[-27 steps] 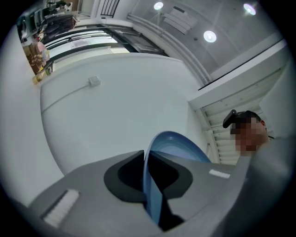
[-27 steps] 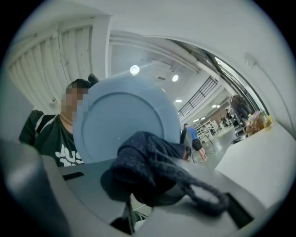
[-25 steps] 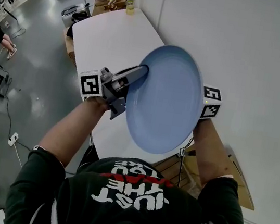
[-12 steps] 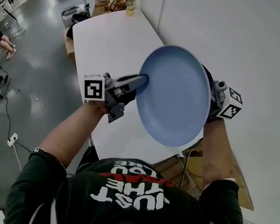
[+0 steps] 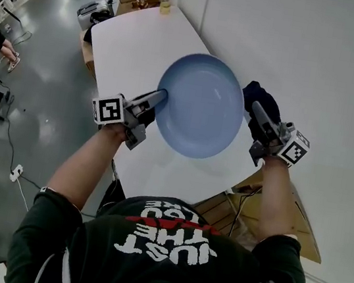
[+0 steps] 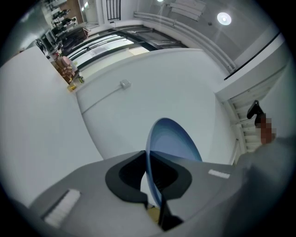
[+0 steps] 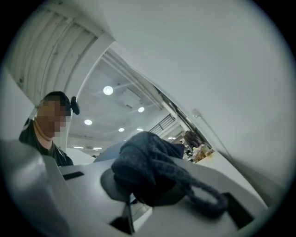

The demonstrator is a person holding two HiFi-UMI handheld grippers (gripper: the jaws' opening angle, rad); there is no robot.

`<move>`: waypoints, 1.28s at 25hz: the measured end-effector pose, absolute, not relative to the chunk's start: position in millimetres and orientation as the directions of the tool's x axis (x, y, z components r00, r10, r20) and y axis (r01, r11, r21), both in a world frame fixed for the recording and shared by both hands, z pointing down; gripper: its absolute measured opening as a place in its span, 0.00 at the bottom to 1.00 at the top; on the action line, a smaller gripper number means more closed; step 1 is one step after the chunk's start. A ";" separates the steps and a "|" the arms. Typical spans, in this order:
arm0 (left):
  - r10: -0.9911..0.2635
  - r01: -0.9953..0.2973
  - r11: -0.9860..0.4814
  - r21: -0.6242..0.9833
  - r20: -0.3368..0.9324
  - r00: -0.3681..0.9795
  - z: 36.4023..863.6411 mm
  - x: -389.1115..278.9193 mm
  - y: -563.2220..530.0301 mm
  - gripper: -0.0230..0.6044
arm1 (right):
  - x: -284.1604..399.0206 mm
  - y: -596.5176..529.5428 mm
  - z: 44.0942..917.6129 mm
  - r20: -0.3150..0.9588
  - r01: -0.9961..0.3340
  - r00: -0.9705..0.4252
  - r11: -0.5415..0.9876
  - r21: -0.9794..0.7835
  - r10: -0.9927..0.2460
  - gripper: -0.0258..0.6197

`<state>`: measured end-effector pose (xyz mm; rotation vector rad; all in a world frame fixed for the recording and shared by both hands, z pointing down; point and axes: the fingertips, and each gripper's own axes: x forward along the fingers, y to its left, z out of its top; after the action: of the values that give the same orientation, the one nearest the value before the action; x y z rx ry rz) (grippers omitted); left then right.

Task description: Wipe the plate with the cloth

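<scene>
Jaws of the left tool (image 5: 158, 96) pinch the left rim of the pale blue plate (image 5: 199, 104), held tilted above the white bench (image 5: 129, 43). Just right of the plate, the right tool (image 5: 256, 112) grips the bunched dark cloth (image 5: 262, 98).

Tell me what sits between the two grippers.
Only the blue plate, in the head view: the left gripper pinches its rim, the right gripper holds the dark cloth beside the opposite edge.

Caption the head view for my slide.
Over a white table, left tool grips the blue plate by its rim; right tool holds a dark cloth beside it.
</scene>
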<state>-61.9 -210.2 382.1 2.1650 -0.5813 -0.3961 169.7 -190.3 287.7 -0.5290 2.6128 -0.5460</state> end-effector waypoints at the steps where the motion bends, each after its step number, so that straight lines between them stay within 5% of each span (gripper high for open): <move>1: -0.550 -0.297 -0.532 0.792 -0.057 0.833 388.7 -72.2 -209.6 0.07 | 169.0 -187.1 294.0 -0.284 -0.317 -0.838 0.840 -0.441 -0.465 0.11; 11: -0.687 -0.567 -0.328 0.756 0.222 0.692 470.9 -135.9 -255.9 0.07 | 163.0 -208.6 362.6 -0.021 -0.588 -0.779 0.742 -0.322 -0.627 0.11; 32: -0.560 -0.805 -0.087 0.587 0.639 0.527 628.7 -180.7 -310.3 0.07 | 136.1 -251.1 475.2 0.147 -0.629 -0.767 0.687 -0.363 -0.625 0.11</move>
<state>-180.7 -310.3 628.7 1.7673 -1.1428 0.3068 136.1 -251.1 475.2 -1.0766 2.8962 -0.6295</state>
